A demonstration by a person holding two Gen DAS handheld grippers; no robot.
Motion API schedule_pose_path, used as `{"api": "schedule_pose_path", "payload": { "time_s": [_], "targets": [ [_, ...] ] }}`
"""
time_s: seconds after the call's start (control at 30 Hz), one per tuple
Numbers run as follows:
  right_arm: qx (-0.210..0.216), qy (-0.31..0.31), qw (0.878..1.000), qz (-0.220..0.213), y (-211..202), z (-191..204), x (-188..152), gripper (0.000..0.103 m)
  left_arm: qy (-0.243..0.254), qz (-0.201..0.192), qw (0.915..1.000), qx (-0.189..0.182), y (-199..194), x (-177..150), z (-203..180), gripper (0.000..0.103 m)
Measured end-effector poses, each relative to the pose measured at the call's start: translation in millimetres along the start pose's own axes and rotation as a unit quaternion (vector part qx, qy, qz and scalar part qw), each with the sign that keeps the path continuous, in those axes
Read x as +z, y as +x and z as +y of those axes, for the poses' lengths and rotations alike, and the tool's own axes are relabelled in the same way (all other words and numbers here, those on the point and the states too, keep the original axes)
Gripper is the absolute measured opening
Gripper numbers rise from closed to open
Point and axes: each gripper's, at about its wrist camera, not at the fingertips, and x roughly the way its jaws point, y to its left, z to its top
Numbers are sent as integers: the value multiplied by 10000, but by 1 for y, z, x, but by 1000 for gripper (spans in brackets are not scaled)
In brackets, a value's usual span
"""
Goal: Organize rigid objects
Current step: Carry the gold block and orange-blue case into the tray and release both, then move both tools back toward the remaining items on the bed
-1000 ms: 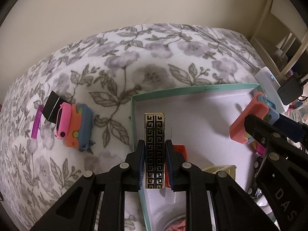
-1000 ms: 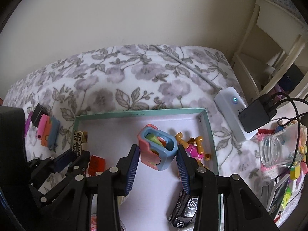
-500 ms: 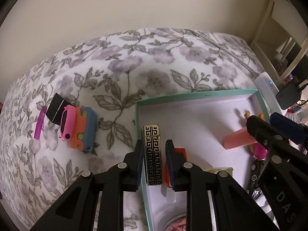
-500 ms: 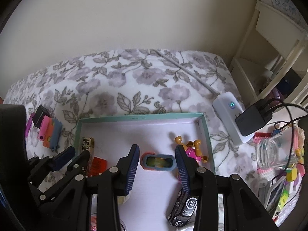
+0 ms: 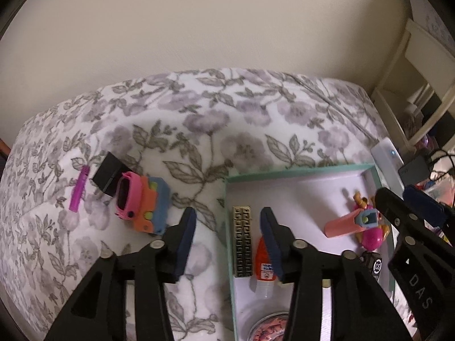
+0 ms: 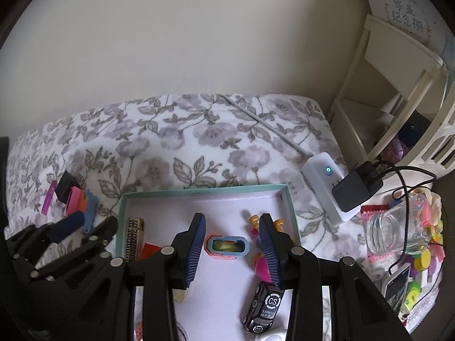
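Note:
A teal-rimmed box (image 5: 298,171) (image 6: 204,192) lies on the floral bedspread. Inside, a gold-and-black patterned lighter (image 5: 242,240) (image 6: 133,238) lies along the left wall, and a salmon-and-blue toy block (image 5: 352,223) (image 6: 227,246) lies in the middle. My left gripper (image 5: 227,240) is open and empty above the box's left wall. My right gripper (image 6: 231,248) is open and empty, its jaws either side of the block. On the bedspread to the left lie a pink, orange and blue toy (image 5: 142,206) (image 6: 82,204), a black cube (image 5: 106,174) and a purple stick (image 5: 79,189).
The box also holds an orange bottle (image 5: 263,258), a pink and yellow figure (image 5: 369,233) and a black toy car (image 6: 263,307). A white power strip (image 6: 327,182) with black charger, a glass jar (image 6: 401,227) and a cream shelf (image 6: 398,91) stand at right.
Both grippers have opened and pulled back. The left let go of the lighter against the box's left wall. The right let go of the block on the box floor.

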Motion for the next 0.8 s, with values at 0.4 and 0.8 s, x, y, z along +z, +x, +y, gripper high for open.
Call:
{"api": "schedule_pose_path", "payload": {
  "time_s": [0.4, 0.8],
  "targets": [
    [35, 166, 9998, -56, 0, -5, 1, 58, -555, 8, 9980, 287, -2, 7, 42, 68],
    [195, 57, 9998, 72, 14, 14, -1, 73, -972, 131, 9943, 417, 6, 6, 65, 69]
  ]
}}
